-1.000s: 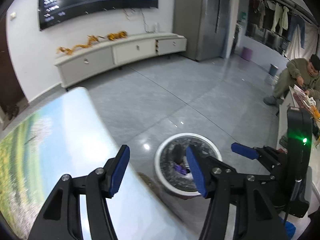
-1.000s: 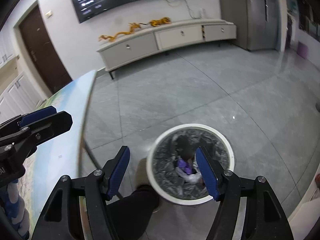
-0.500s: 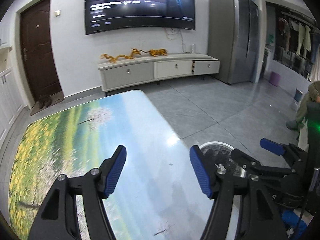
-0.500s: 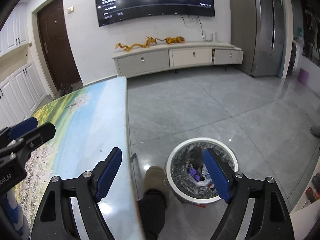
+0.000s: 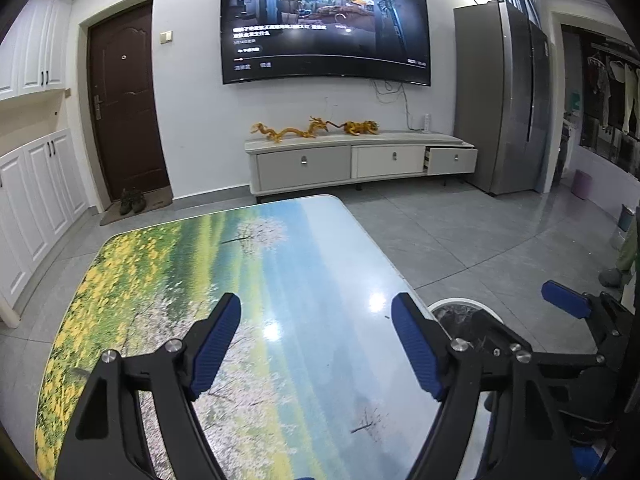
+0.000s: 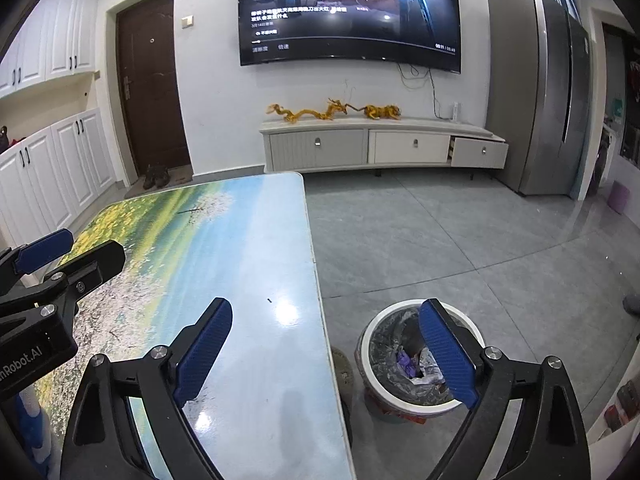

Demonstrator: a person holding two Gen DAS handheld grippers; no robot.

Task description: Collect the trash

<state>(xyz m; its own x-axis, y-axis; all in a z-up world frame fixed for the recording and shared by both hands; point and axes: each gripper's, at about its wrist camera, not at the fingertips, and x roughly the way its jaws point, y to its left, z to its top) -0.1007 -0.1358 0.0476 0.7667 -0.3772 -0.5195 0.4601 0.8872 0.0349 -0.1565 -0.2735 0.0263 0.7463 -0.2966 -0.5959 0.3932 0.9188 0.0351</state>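
The trash bin (image 6: 374,376) is round, with a white rim and a crinkled grey plastic liner. It stands upright on the floor, just beside the long right edge of my desk (image 6: 256,264), near its close end. Inside the bin I see the trash (image 6: 416,364): a purple scrap beside crumpled clear and white wrapping, lying loose at the bottom. From my left side only an arc of the bin's white rim (image 5: 460,303) shows past the desk's edge. Something reddish pokes out under the bin's base; I cannot tell what.
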